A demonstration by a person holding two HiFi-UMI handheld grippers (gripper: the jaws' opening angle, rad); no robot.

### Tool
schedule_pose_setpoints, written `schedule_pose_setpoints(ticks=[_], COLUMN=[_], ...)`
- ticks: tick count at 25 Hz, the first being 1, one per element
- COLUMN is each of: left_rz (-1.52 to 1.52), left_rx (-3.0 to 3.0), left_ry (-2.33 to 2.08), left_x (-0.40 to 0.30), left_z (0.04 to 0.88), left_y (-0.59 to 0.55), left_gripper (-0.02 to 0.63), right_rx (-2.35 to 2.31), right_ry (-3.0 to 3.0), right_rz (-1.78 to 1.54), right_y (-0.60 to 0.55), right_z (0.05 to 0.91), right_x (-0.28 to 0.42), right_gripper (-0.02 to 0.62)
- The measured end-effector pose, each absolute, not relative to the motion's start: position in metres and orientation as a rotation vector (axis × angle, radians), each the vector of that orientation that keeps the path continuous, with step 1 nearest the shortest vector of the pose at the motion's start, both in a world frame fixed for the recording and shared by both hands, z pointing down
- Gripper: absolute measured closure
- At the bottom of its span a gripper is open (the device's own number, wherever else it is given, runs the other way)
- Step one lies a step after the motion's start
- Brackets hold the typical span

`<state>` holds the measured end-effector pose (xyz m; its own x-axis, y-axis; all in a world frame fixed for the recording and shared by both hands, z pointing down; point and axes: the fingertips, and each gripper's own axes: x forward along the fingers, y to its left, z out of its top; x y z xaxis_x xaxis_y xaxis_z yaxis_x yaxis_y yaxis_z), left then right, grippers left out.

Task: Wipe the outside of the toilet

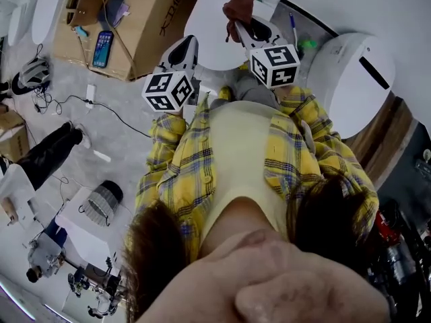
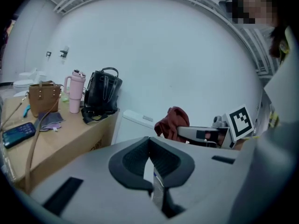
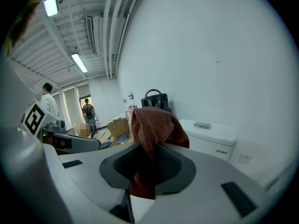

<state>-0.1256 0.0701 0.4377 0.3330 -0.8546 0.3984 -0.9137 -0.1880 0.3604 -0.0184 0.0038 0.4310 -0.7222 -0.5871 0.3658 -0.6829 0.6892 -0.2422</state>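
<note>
The white toilet (image 1: pixel 214 29) stands in front of me, its tank (image 3: pixel 211 135) against the wall. My right gripper (image 1: pixel 237 24) is shut on a reddish-brown cloth (image 3: pixel 153 125), which bunches up out of the jaws and hangs above the toilet lid. In the left gripper view the cloth (image 2: pixel 173 121) and right gripper (image 2: pixel 202 133) are held beside the tank (image 2: pixel 135 120). My left gripper (image 1: pixel 190 43) hovers at the lid's left edge, its jaws shut with nothing between them. The left gripper (image 2: pixel 150 146) touches nothing.
A cardboard box (image 1: pixel 151 19) left of the toilet carries a phone (image 1: pixel 102 48), a brown bag (image 2: pixel 44 97), a pink tumbler (image 2: pixel 74 91) and a black bag (image 2: pixel 103 94). A second white toilet (image 1: pixel 350 79) sits at the right. Cables and gear litter the floor at left.
</note>
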Motion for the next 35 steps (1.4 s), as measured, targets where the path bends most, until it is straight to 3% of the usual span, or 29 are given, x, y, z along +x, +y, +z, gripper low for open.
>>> schedule_pose_setpoints(ticks=[14, 35], left_rz=[0.173, 0.187], left_rx=[2.045, 2.053], left_ry=[-1.683, -1.671], left_x=[-0.132, -0.161], left_z=[0.424, 0.442], left_y=[-0.045, -0.111], left_gripper=[0.598, 0.598], right_rx=[0.862, 0.927], right_ry=[-2.726, -2.695], right_rz=[0.481, 0.391], right_y=[-0.134, -0.242], right_z=[0.43, 0.447], right_x=[-0.051, -0.116], right_gripper=[0.505, 0.505])
